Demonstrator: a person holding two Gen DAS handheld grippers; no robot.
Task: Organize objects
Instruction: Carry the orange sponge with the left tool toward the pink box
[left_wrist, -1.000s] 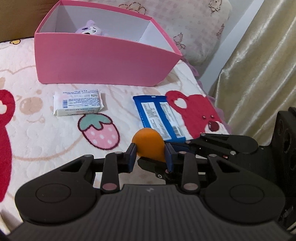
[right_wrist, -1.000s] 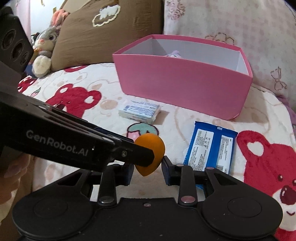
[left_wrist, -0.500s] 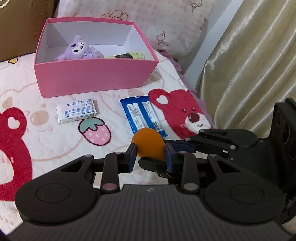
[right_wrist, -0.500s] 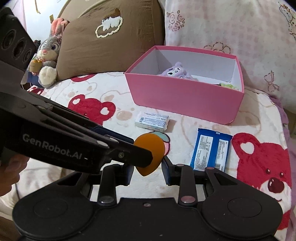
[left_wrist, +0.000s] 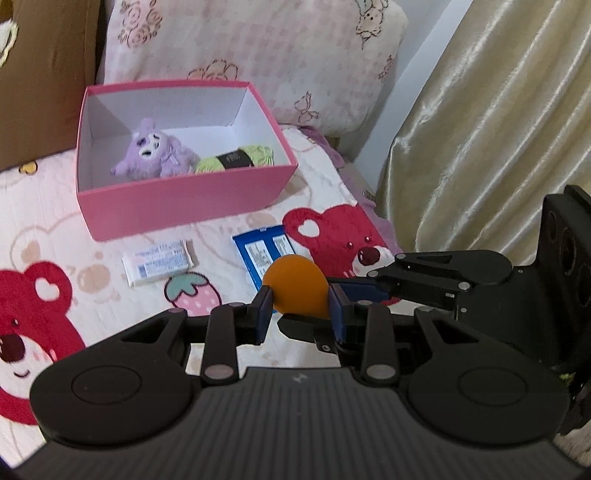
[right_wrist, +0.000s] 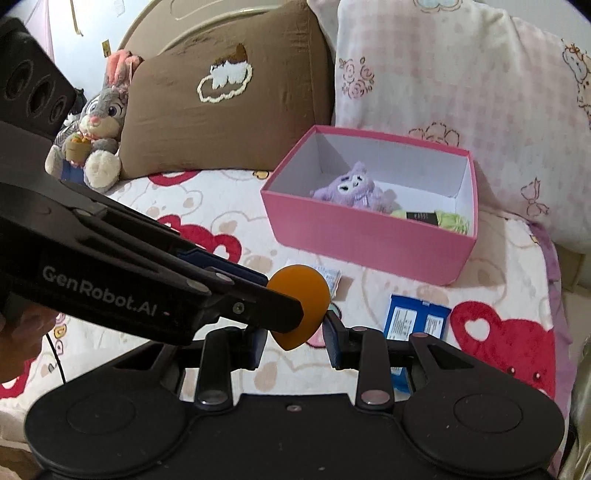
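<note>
Nearest to both cameras, one orange egg-shaped sponge (left_wrist: 297, 286) hangs in the air above the bed (left_wrist: 48, 206). The left hand-held gripper (left_wrist: 300, 308) pinches it between its blue pads, and the right hand-held gripper (right_wrist: 293, 341) pinches the same sponge from the other side, so both have narrow jaws pressed on one soft thing.

The step in hand seems to be carrying the sponge to the box. To do it well, I think both hands should travel together at one pace, so the sponge is not pulled or twisted, and release only when it is over the open top.

Under the sponge, on the bedcover, lie two flat packets: one white packet (left_wrist: 158, 261) and one blue packet (left_wrist: 264, 254), near each other. Further back stands one pink box (left_wrist: 177, 205), holding one purple plush toy (left_wrist: 153, 155) and one green bundle with a black band (left_wrist: 236, 158). Behind it lean two pillows, and one grey rabbit plush (right_wrist: 94, 138) sits far off.
</note>
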